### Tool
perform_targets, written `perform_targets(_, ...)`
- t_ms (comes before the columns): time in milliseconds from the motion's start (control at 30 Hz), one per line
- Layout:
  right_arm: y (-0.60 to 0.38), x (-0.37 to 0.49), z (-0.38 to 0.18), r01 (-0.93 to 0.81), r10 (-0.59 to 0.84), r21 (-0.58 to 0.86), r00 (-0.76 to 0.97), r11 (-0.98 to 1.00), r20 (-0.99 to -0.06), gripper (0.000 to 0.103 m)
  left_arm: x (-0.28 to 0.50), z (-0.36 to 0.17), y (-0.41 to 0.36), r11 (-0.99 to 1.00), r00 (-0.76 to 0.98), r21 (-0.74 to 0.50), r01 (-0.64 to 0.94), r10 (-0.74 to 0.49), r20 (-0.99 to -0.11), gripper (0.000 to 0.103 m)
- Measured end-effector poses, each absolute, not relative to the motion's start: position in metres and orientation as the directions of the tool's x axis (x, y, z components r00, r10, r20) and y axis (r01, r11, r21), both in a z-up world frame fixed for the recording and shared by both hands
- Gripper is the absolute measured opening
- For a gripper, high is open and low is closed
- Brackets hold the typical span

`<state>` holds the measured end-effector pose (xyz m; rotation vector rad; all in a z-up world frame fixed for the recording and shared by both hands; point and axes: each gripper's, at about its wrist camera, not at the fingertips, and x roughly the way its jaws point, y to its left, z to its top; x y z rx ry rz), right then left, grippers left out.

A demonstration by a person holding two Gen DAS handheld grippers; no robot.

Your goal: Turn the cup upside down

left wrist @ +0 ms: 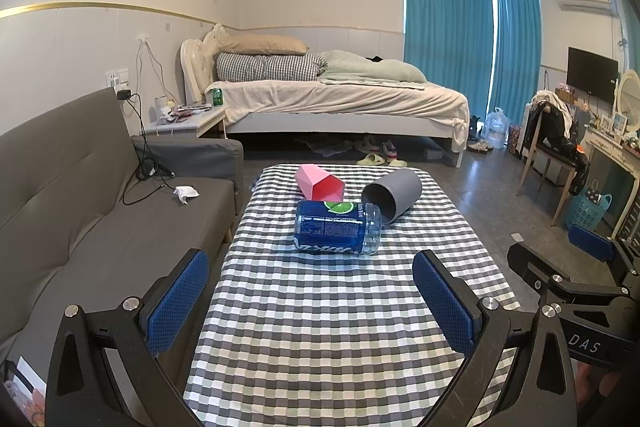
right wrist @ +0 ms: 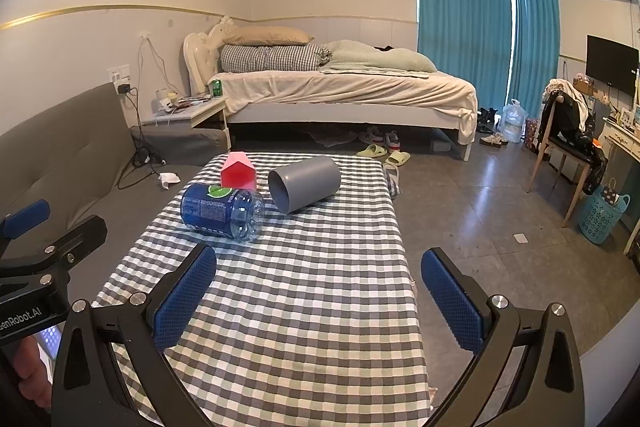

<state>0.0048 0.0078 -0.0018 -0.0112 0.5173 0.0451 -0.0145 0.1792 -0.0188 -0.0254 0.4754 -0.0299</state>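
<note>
So we've got the left gripper [left wrist: 310, 301] and the right gripper [right wrist: 318, 297] both hanging over the near end of the checkered desk [left wrist: 340, 327], and both sets of blue-padded fingers [left wrist: 178, 301] are spread wide with nothing in them. The grey cup [left wrist: 394, 194] is lying on its side at the far end of the desk, at about 1 o'clock from the left gripper and 12 o'clock from the right one, open mouth facing roughly toward us. Just beside it at its 9 o'clock there's a blue-labelled plastic bottle [left wrist: 338, 227], also tipped over, and we can't tell if the two touch. Behind the bottle sits a pink faceted cup [left wrist: 319, 181], on its side as well. A grey sofa [left wrist: 80, 195] runs along the desk at 9 o'clock, and a bed [left wrist: 332, 99] is well beyond at 12 o'clock.
</note>
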Motion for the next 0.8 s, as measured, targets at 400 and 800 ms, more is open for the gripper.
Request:
perform_targets(400,0.010,0.007,-0.004,-0.049,0.040,-0.005,0.864,0.999,-0.502,0.103,-0.014,-0.018,0.177,0.999,0.884,-0.027,0.028,-0.037,-0.466,0.103)
perform_targets(800,0.014,0.017,-0.009,-0.050,0.040,-0.002,0.835,0.999,-0.549,0.103,-0.001,-0.026,0.179,0.999,0.861,-0.035,0.031,-0.044,-0.506,0.103)
